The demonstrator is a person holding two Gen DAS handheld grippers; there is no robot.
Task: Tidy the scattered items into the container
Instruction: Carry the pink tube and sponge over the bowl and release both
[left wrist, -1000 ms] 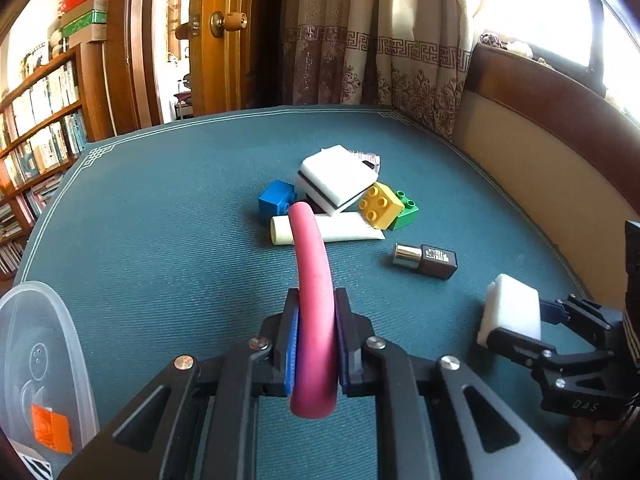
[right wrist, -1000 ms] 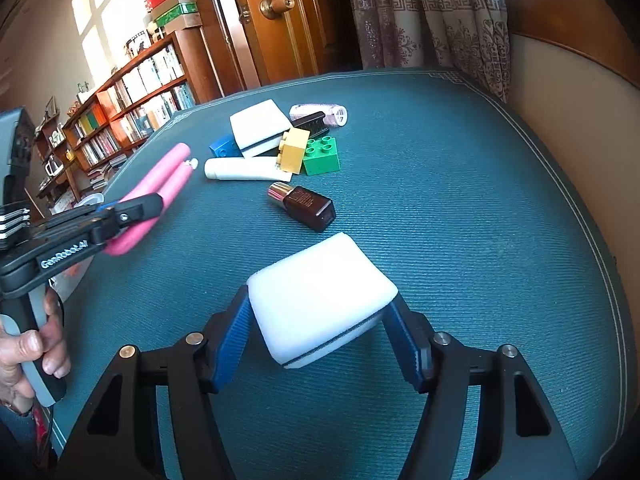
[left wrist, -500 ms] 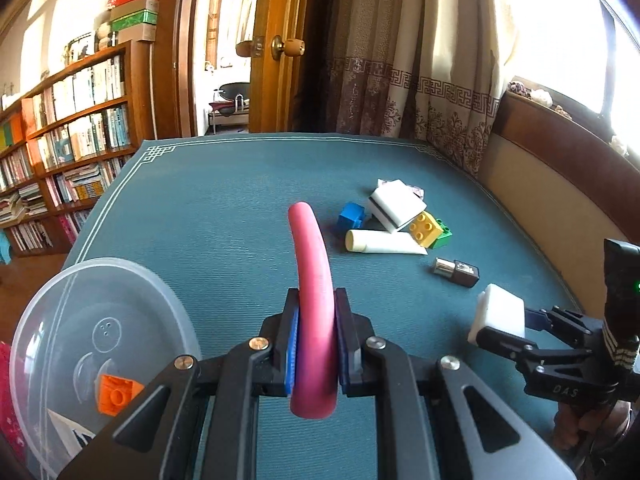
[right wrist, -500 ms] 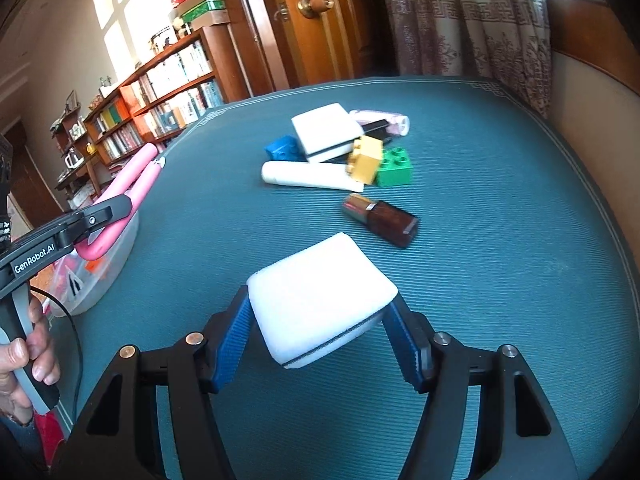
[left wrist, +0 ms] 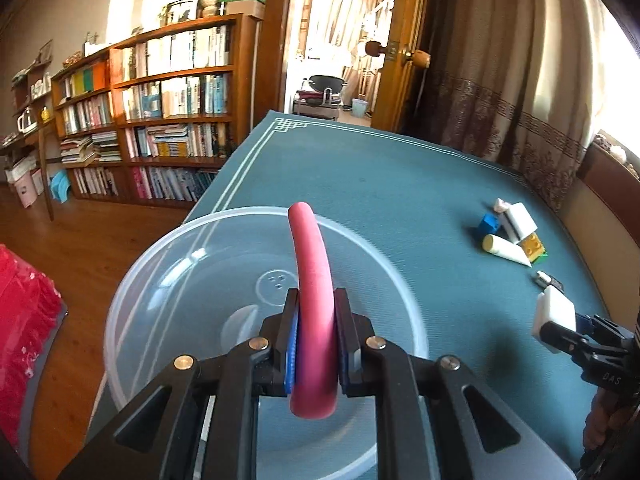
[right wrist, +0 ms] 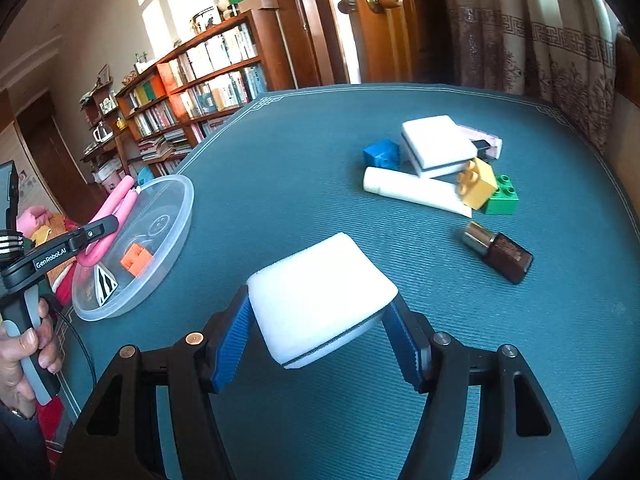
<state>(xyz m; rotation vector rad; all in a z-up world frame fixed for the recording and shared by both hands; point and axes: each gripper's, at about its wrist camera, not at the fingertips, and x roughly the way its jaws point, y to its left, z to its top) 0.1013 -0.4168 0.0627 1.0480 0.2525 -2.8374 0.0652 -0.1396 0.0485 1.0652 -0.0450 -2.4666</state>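
Left tool: your left tool (left wrist: 316, 344) is pressed onto a bent pink foam tube (left wrist: 312, 300), the blue pads flat against both sides; the tube curves up and forward past the tips.
Left tool position: it hangs over the clear plastic container (left wrist: 168, 264); seen from the right wrist, the tool (right wrist: 105, 227) and tube (right wrist: 116, 208) sit above the container's near-left rim.
Right tool: your right tool (right wrist: 320, 320) is spread wide and pinches a white sponge block (right wrist: 320, 292) by its two sides, held above the counter (right wrist: 280, 168).
Container: round, shallow, see-through, at the counter's left edge (right wrist: 176, 216); inside lie an orange brick (right wrist: 137, 259) and a black-and-white triangular piece (right wrist: 105, 283).
Scattered items: clustered well apart from the container are a blue brick (right wrist: 382, 154), a second white sponge (right wrist: 438, 144), a cream tube (right wrist: 412, 191), a yellow brick (right wrist: 478, 184), a green brick (right wrist: 502, 196), with a dark brown bottle (right wrist: 500, 252) just beside the group.
Surface: ribbed teal cloth with a pale border line.
Operator: your hand (right wrist: 20, 364) grips the left tool's handle.
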